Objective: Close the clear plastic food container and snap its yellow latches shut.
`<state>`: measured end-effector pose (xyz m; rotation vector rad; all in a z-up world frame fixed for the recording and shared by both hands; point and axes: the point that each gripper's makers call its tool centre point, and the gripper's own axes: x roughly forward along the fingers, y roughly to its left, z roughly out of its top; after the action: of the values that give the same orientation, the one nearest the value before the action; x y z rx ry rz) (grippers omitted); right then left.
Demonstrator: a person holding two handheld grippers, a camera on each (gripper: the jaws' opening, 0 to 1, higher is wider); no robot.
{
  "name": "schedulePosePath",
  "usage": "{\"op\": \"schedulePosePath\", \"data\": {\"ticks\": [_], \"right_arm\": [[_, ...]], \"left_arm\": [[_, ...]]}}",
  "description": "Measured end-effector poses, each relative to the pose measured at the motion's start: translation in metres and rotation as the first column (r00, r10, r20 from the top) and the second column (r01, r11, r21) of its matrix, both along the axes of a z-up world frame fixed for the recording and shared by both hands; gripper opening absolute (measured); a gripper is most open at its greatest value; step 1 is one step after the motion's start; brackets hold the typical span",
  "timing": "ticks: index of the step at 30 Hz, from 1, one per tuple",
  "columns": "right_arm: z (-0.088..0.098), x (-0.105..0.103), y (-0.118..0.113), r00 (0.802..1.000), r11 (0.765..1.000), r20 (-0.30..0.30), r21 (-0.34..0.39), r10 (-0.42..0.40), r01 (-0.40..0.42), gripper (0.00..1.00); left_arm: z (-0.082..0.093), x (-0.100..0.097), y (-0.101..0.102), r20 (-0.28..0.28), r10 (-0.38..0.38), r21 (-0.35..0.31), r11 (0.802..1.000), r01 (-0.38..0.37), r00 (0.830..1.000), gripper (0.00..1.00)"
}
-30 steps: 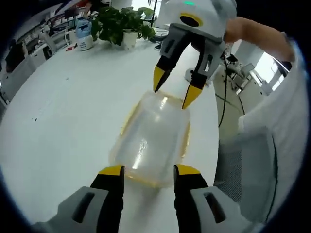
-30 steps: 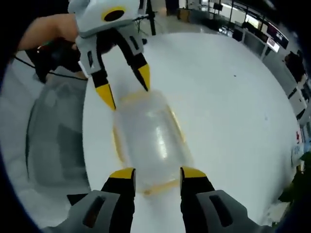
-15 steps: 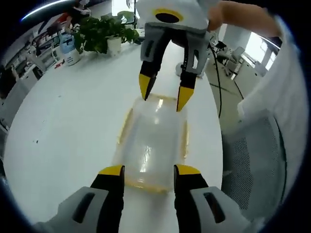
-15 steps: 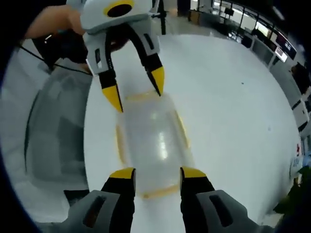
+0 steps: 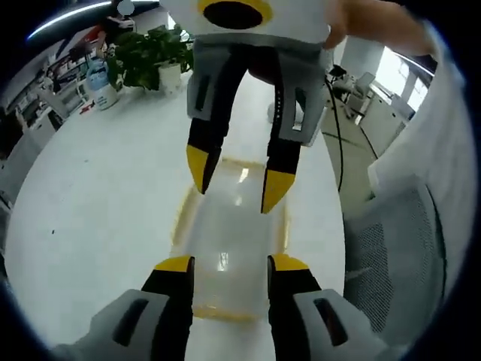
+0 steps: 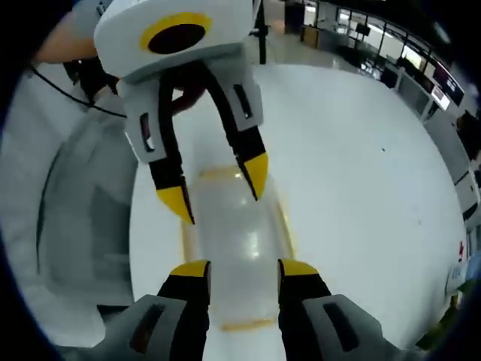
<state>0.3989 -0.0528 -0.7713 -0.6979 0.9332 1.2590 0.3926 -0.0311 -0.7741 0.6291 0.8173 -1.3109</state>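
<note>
White table [image 5: 98,195]: both open grippers, left gripper [image 5: 224,263] and right gripper [image 6: 234,267], have closed in over the food container [image 5: 229,241], its yellow latches [image 5: 184,218] unsnapped.

Bright, even light — fisheye-warped edges

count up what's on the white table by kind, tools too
clear food container: 1
potted plant: 1
white bottle with blue label: 1
handheld tools: 2, the left tool and the right tool, both open over the container
total: 5
</note>
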Motion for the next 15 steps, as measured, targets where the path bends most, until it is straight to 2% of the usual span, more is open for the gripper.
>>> {"op": "schedulePosePath", "data": {"ticks": [15], "right_arm": [[0.000,0.006,0.005,1.000,1.000,0.009,0.010,0.007,-0.007,0.33]], "left_arm": [[0.000,-0.001,-0.013,0.002,0.004,-0.021,1.000,-0.004,1.000,0.38]]}}
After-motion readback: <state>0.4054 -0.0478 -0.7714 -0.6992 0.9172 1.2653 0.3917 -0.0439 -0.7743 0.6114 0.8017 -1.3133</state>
